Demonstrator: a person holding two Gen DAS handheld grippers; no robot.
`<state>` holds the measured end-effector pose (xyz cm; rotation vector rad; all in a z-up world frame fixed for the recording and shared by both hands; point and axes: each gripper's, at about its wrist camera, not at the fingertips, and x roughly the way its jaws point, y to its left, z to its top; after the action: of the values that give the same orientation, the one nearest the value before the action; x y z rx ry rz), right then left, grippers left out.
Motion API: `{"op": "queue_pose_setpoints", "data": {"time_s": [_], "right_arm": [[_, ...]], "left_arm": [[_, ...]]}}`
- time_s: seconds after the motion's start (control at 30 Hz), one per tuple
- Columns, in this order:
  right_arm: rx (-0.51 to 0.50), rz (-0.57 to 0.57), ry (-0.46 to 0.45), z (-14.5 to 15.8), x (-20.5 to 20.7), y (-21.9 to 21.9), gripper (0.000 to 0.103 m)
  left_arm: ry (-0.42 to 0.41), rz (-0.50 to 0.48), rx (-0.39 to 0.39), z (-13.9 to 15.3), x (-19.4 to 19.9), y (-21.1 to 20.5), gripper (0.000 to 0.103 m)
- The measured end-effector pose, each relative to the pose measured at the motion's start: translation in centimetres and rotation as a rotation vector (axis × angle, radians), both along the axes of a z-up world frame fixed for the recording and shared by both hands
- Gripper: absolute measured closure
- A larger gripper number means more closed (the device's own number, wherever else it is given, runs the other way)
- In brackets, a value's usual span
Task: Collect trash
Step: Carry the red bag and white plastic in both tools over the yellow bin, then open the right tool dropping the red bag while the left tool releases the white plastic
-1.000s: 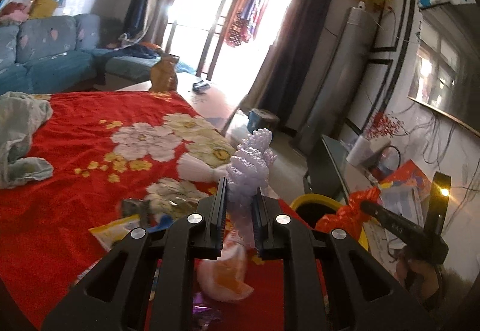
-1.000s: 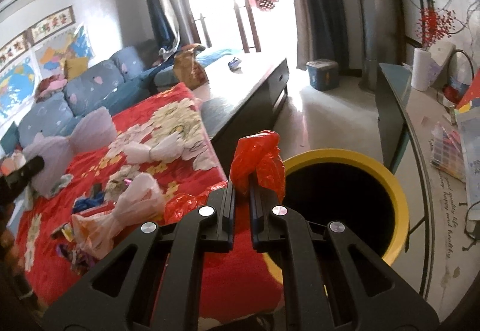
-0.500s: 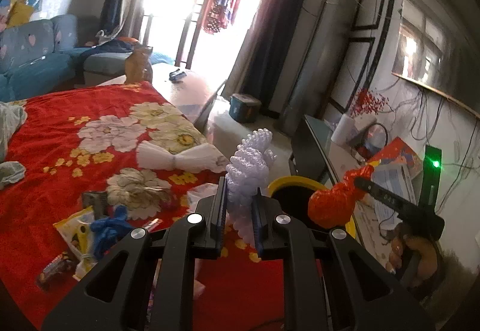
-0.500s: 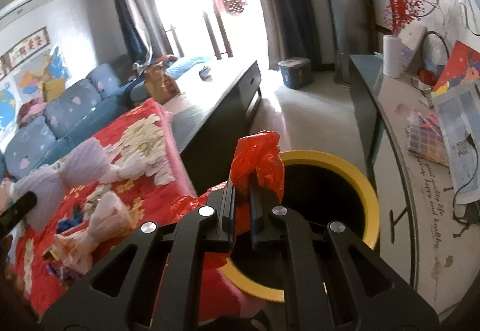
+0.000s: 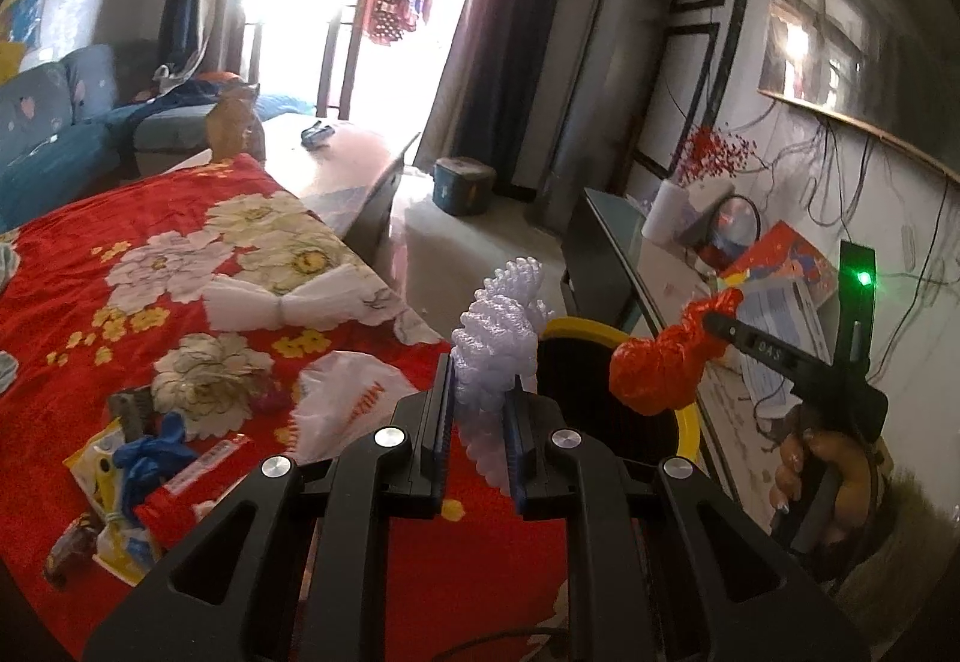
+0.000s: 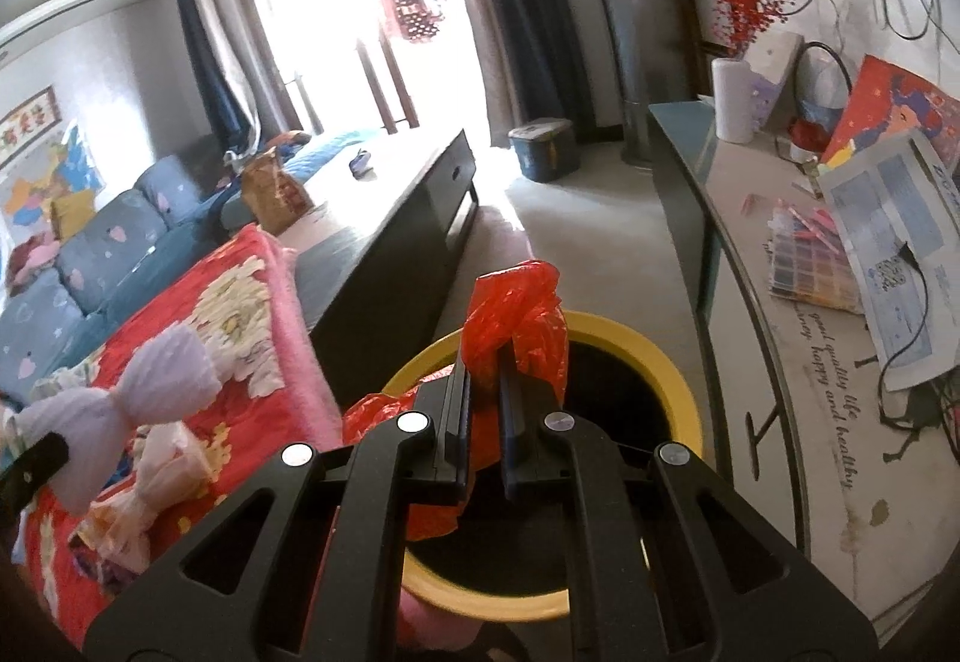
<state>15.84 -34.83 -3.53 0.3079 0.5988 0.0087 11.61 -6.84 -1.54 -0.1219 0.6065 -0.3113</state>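
Note:
My left gripper (image 5: 478, 392) is shut on a white foam net (image 5: 501, 320) that sticks up between its fingers, just left of the yellow-rimmed bin (image 5: 585, 329). The right wrist view shows the same net (image 6: 144, 386) at the left, over the red blanket. My right gripper (image 6: 485, 380) is shut on a crumpled red plastic bag (image 6: 519, 314) and hangs over the near side of the bin's yellow rim (image 6: 672, 362). From the left wrist view the red bag (image 5: 660, 362) is above the bin's opening. A hand (image 5: 810, 464) holds that gripper.
Loose trash lies on the red flowered blanket (image 5: 72, 254): a white plastic bag (image 5: 348, 404), a yellow wrapper (image 5: 102, 458), a tied white bag (image 5: 282, 305). A dark low table (image 6: 390, 218) stands behind the bin. A cluttered counter (image 6: 780, 302) runs along the right.
Both grippers have moved toward the yellow bin with their loads. The red bag now hangs over the bin's opening, and the foam net is nearer its rim.

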Motion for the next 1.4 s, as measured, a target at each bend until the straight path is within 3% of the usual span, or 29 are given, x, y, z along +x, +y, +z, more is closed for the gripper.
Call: {"op": "queue_pose_setpoints", "data": {"time_s": [0.73, 0.87, 0.9, 0.93, 0.97, 1.0, 1.03, 1.13, 1.2, 1.4], "right_arm": [[-0.053, -0.082, 0.081, -3.0, 1.5, -2.4, 0.098], [-0.033, -0.067, 0.102, -3.7, 1.9, -2.6, 0.094], [-0.027, -0.06, 0.107, -3.9, 2.0, -2.6, 0.089], [-0.02, -0.058, 0.113, -4.0, 2.1, -2.6, 0.07], [-0.018, -0.07, 0.112, -4.2, 2.0, -2.7, 0.054], [-0.016, -0.082, 0.106, -4.2, 1.9, -2.8, 0.051], [-0.015, -0.081, 0.105, -4.3, 1.8, -2.8, 0.051], [-0.01, -0.08, 0.119, -4.5, 1.8, -3.0, 0.05], [0.004, -0.083, 0.116, -4.4, 1.7, -3.0, 0.047], [0.009, -0.07, 0.099, -3.9, 1.4, -2.5, 0.043]], "left_arm": [[0.127, -0.15, 0.139, -3.5, 3.7, -8.3, 0.088], [0.137, -0.172, 0.16, -4.0, 4.0, -9.5, 0.088], [0.138, -0.18, 0.169, -4.0, 4.1, -9.8, 0.085], [0.138, -0.187, 0.182, -4.1, 4.1, -10.2, 0.08], [0.132, -0.186, 0.2, -4.2, 4.1, -10.5, 0.066], [0.127, -0.183, 0.209, -4.2, 4.2, -10.7, 0.048], [0.126, -0.183, 0.21, -4.3, 4.2, -10.8, 0.044], [0.127, -0.169, 0.207, -4.3, 4.3, -10.6, 0.038], [0.122, -0.153, 0.196, -4.2, 4.2, -10.1, 0.028], [0.096, -0.092, 0.191, -3.5, 3.4, -8.6, 0.018]]}}
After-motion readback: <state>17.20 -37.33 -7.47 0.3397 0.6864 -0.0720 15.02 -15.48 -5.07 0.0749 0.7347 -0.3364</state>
